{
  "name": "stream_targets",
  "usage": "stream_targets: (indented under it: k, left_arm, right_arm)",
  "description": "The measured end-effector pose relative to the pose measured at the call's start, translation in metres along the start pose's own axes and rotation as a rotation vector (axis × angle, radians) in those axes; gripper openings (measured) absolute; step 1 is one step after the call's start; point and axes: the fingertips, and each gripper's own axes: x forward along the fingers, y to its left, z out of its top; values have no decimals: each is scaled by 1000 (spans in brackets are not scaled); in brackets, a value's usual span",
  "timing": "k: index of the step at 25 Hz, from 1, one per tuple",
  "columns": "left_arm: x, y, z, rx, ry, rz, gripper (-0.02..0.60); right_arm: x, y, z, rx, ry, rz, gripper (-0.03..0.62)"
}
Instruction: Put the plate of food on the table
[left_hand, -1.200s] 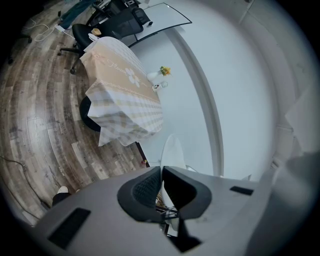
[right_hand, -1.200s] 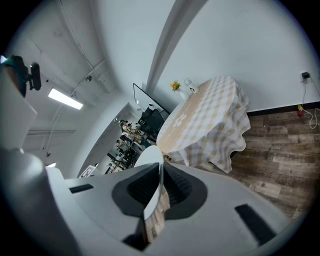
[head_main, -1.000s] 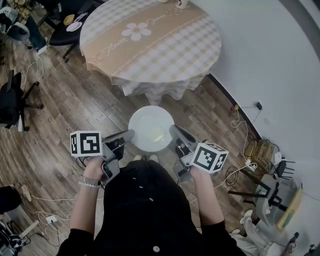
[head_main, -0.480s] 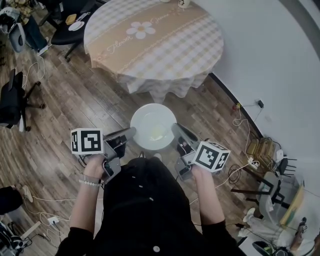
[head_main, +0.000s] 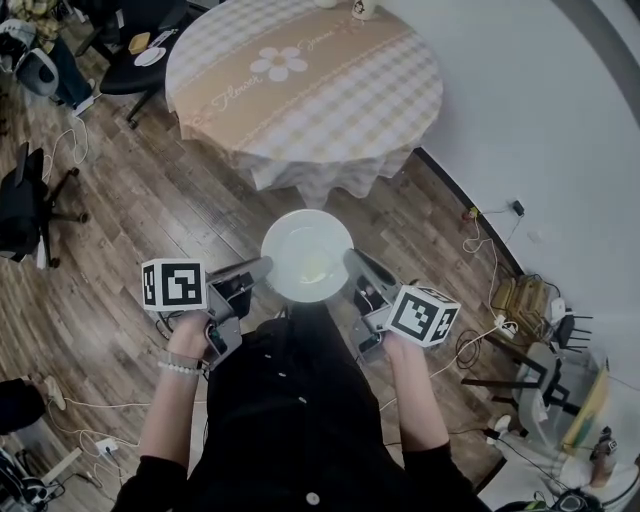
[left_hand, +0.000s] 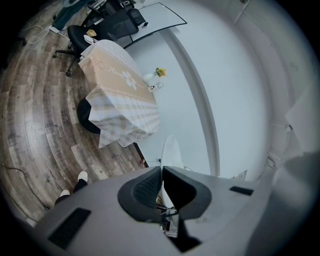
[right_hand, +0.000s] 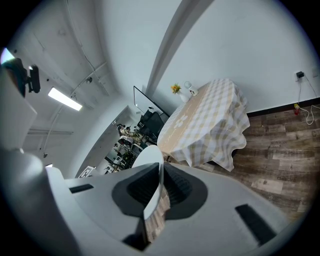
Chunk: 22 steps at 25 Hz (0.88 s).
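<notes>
Wood-plank floor (head_main: 150, 200) fills most of the head view. A round bench (head_main: 370, 90) under a checked cloth (head_main: 330, 170) sits at 12 o'clock, close to a pale wall (head_main: 540, 120), and a cup (head_main: 364, 8) stands at its far edge. The plate (head_main: 307, 255) is not on the bench yet. It hangs over the floor just in front of the person's body, near the hanging hem of the cloth but apart from it.

The left tongs (head_main: 262, 268) bite the rim at 9 o'clock and the right tongs (head_main: 350, 258) bite it at 3 o'clock. The left gripper view shows the two dark pads drawn almost together, with only the thin white edge of the plate (left_hand: 170, 150) between them. The right gripper view shows the same pinch on the opposite edge (right_hand: 149, 160). Gripping at opposite sides probably keeps the plate from tipping (a single pinch on one rim would likely let it swing down and spill).

The plate lies face up and roughly level, with a small pale bit of food (head_main: 316, 268) a little toward 5 o'clock of its centre. Being round, it has no long axis. The line that counts runs from one pair of tongs to the other, 9 to 3, crosswise to the way toward the bench at 12. I judge this to be the carrying stage, and the near part of the bench top looks bare enough to take the plate.
</notes>
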Motion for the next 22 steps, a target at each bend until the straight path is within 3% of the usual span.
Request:
stream_targets:
  k: [22]
  left_arm:
    - [68, 0, 78, -21, -50, 19, 12]
  right_arm:
    - [53, -49, 86, 0, 53, 40, 15]
